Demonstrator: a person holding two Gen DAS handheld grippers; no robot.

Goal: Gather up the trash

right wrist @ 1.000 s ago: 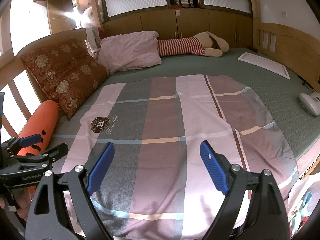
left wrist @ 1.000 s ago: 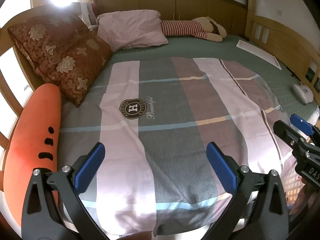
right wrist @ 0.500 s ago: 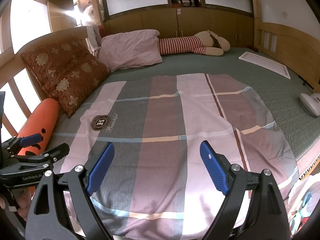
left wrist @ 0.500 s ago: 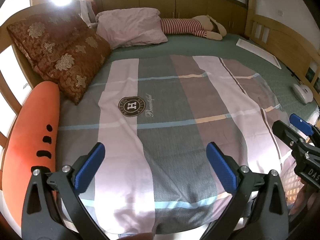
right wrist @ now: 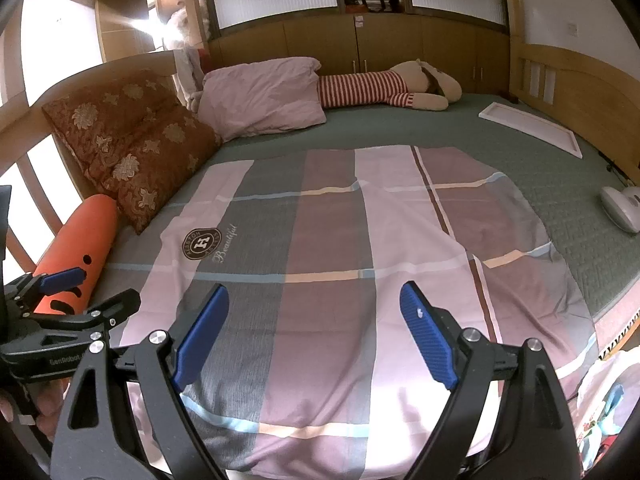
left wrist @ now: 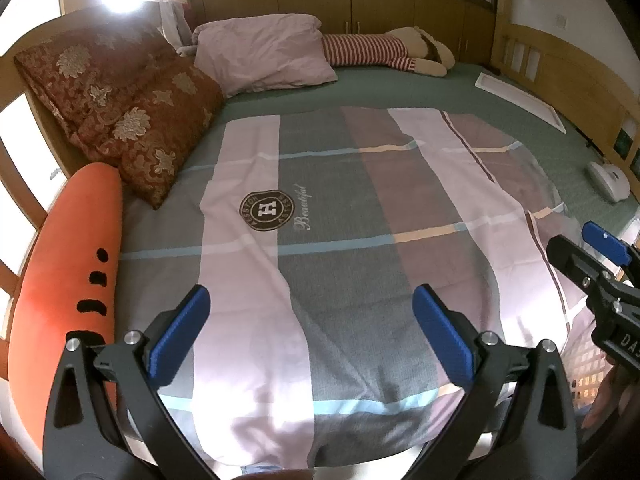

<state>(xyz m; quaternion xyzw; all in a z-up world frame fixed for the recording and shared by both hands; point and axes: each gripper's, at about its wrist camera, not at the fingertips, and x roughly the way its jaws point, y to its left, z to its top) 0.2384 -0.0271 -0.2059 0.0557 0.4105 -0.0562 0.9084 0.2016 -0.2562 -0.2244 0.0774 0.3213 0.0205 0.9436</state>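
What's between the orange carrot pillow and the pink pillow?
The dark red flowered cushions lie between the orange carrot pillow and the pink pillow, along the bed's left side. Both wrist views show it.

On the bed: two brocade cushions (left wrist: 120, 108), one pink pillow (left wrist: 264, 54), one orange bolster (left wrist: 68, 264), one striped plush toy (left wrist: 384, 50), one plaid sheet (left wrist: 360, 240).

The plaid sheet (left wrist: 344, 264) lies flat and bare through the near and middle bed, leaving open passage. Along the left edge an orange bolster (left wrist: 68, 280) and brocade cushions (left wrist: 132, 120) crowd in. Far off lie a pink pillow (left wrist: 264, 56) and striped plush toy (left wrist: 384, 50); right, a white board (left wrist: 520, 100) and white device (left wrist: 610, 182).
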